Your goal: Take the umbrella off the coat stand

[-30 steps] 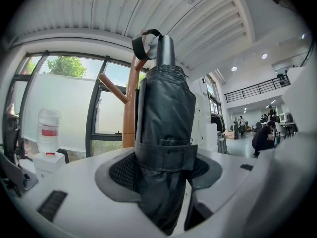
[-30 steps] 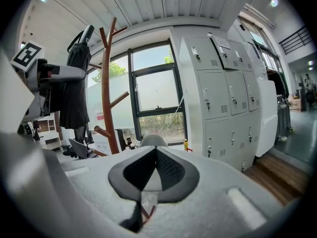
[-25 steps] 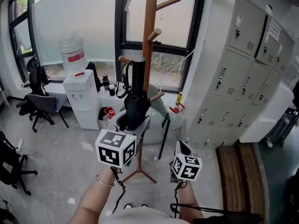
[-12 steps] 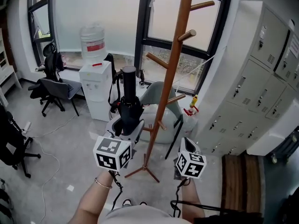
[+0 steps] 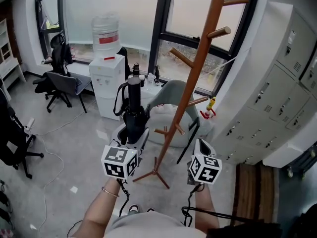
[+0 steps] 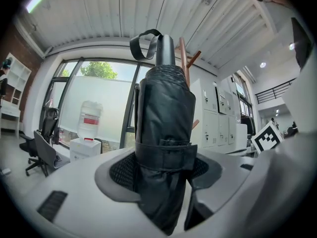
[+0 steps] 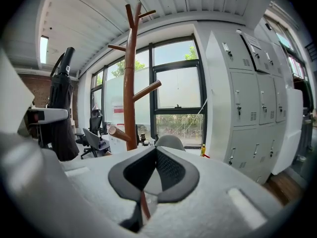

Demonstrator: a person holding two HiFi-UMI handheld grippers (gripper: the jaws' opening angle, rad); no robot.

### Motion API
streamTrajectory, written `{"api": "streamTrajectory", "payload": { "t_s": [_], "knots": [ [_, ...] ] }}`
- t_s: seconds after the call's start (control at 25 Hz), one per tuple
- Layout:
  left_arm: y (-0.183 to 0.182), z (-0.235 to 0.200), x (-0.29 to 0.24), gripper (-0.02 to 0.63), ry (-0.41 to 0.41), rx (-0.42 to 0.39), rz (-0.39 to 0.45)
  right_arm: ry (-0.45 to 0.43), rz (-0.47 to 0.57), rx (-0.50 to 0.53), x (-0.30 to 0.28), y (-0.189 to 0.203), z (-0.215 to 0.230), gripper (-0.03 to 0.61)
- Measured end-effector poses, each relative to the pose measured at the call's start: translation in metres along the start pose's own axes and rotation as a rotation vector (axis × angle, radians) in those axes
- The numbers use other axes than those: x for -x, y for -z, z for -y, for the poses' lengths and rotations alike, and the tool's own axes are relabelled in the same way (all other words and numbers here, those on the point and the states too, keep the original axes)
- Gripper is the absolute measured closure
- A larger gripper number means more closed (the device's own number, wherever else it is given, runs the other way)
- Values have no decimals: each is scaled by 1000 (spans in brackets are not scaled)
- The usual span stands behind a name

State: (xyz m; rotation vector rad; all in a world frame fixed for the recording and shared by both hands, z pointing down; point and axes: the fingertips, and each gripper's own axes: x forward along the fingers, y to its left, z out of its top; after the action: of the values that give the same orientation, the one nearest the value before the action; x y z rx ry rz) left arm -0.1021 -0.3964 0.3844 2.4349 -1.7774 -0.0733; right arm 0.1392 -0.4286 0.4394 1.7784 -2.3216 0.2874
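Note:
A folded black umbrella [image 5: 132,109] stands upright in my left gripper [image 5: 130,135], its wrist strap at the top. It hangs free, well to the left of the brown wooden coat stand [image 5: 199,68] and touching none of its pegs. In the left gripper view the pads press both sides of the umbrella [image 6: 166,133] at its closure band, with my left gripper [image 6: 166,171] shut on it. My right gripper [image 5: 200,147] is low and to the right of the stand's base. In the right gripper view its pads meet with nothing between them [image 7: 154,175], and the stand [image 7: 130,83] and umbrella [image 7: 62,110] lie ahead.
A water dispenser [image 5: 105,78] stands by the window at the left, with office chairs [image 5: 59,83] beside it. A grey chair [image 5: 171,95] sits behind the stand. White lockers [image 5: 277,83] line the right wall. A cable [image 5: 47,150] lies on the floor.
My left gripper has carried the umbrella off the stand's peg, leftward and lower, so it is now apart from the pole. The right gripper shifted slightly.

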Motion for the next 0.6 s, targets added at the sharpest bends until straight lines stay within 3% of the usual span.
{"api": "streamTrajectory", "payload": {
  "t_s": [0.6],
  "knots": [
    [20,-12,-16,359,-7,-23,-22,4,0,10,-10,0,-13,574]
  ]
}}
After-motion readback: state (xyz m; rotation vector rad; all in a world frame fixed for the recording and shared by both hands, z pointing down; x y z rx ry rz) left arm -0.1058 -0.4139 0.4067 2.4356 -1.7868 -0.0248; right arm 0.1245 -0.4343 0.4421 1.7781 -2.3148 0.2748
